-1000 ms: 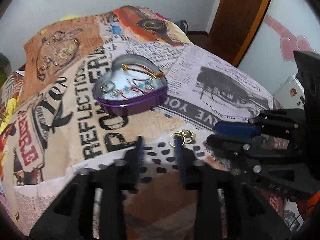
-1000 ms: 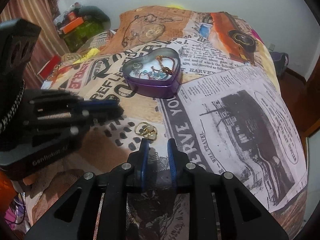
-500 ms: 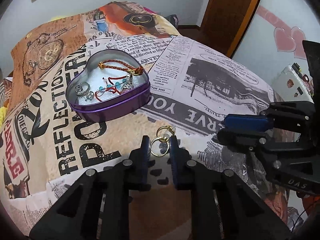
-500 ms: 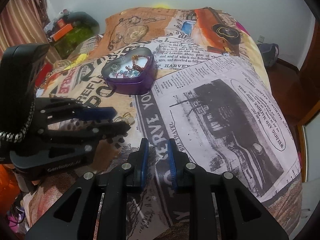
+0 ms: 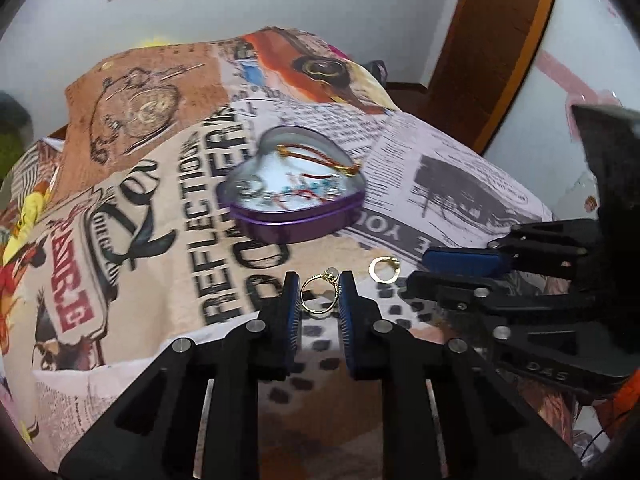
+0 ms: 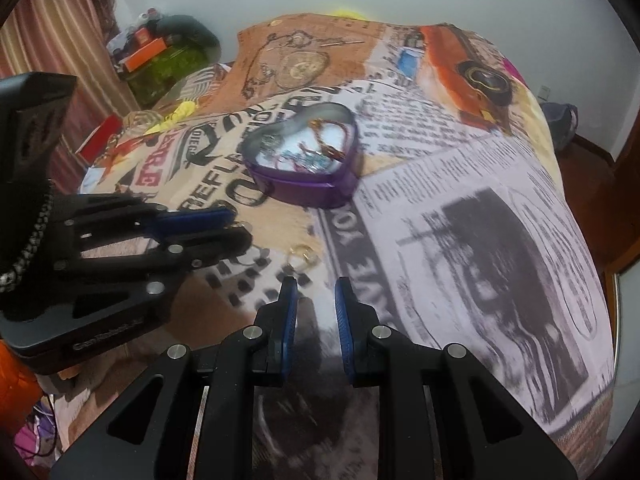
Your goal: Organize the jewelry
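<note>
A purple heart-shaped tin (image 5: 296, 224) holding bracelets and trinkets sits on the printed bedspread; it also shows in the right wrist view (image 6: 308, 188). My left gripper (image 5: 318, 294) is shut on a gold ring (image 5: 320, 294) with a small stone, held just above the bedspread. A second gold ring (image 5: 384, 269) lies on the cloth to its right; it also shows in the right wrist view (image 6: 303, 255). My right gripper (image 6: 316, 298) is narrowly open and empty, just short of that ring. Each gripper shows in the other's view.
The bedspread (image 6: 460, 240) covers a bed that drops off at the right edge. A wooden door (image 5: 492, 40) stands beyond it. Clutter and a green box (image 6: 168, 64) sit at the far left by a curtain.
My left gripper closed on one gold ring and lifted it off the bedspread, leaving the other ring. The right gripper came back toward the remaining ring.
</note>
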The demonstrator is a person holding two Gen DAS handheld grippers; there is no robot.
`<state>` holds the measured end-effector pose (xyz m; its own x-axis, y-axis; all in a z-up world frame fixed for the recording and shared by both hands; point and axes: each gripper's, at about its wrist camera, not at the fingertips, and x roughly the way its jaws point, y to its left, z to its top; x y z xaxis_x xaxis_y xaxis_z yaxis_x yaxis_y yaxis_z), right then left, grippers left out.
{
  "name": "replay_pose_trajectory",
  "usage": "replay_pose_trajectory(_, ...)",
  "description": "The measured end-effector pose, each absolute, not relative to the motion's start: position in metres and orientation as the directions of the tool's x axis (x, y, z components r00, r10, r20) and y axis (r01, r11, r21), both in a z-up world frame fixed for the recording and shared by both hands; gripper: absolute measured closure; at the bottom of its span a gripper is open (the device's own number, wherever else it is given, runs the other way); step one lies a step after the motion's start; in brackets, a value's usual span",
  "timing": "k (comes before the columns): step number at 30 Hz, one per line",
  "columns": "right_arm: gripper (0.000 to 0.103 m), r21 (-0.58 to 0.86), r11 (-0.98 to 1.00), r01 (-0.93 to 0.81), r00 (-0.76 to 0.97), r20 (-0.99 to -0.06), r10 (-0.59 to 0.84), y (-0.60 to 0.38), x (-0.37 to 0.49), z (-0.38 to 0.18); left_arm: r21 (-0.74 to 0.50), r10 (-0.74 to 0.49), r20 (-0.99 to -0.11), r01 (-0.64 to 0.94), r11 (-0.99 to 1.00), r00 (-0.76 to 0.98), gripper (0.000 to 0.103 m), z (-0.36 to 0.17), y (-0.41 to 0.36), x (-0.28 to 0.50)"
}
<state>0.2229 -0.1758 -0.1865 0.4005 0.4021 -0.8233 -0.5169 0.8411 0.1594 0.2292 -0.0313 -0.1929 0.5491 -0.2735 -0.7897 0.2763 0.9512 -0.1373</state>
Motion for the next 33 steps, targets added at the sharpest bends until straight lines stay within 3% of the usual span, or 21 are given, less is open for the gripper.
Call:
replay_pose_trajectory(12, 0.085, 0.027, 0.805, -0.593, 0.406, -0.853, 0.328, -0.142, 0.228, -0.203, -0.164, -0.284, -0.779, 0.255, 0.953, 0.559, 0.085, -0.198, -0.017, 0.224)
replay_pose_trajectory(21, 0.086, 0.126, 0.821, -0.557, 0.371, -0.847, 0.382, -0.147, 0.242, -0.196, -0.164, -0.291, -0.765, 0.263, 0.951, 0.575, 0.085, -0.191, -0.017, 0.220)
replay_pose_trajectory(28, 0.086, 0.042, 0.816, -0.576, 0.407, -0.851, 0.331, -0.136, 0.240, -0.204, -0.165, -0.276, -0.766, 0.237, 0.957, 0.580, 0.085, -0.191, -0.008, 0.220)
replay_pose_trajectory(30, 0.096, 0.028, 0.818, -0.575, 0.422, -0.846, 0.326, -0.136, 0.238, -0.203, -0.164, -0.271, -0.765, 0.231, 0.959, 0.584, 0.085, -0.190, -0.006, 0.220)
replay_pose_trajectory(33, 0.096, 0.035, 0.823, -0.567, 0.425, -0.843, 0.329, -0.140, 0.237, -0.201, -0.162, -0.267, -0.759, 0.225, 0.961, 0.594, 0.085, -0.187, -0.005, 0.219)
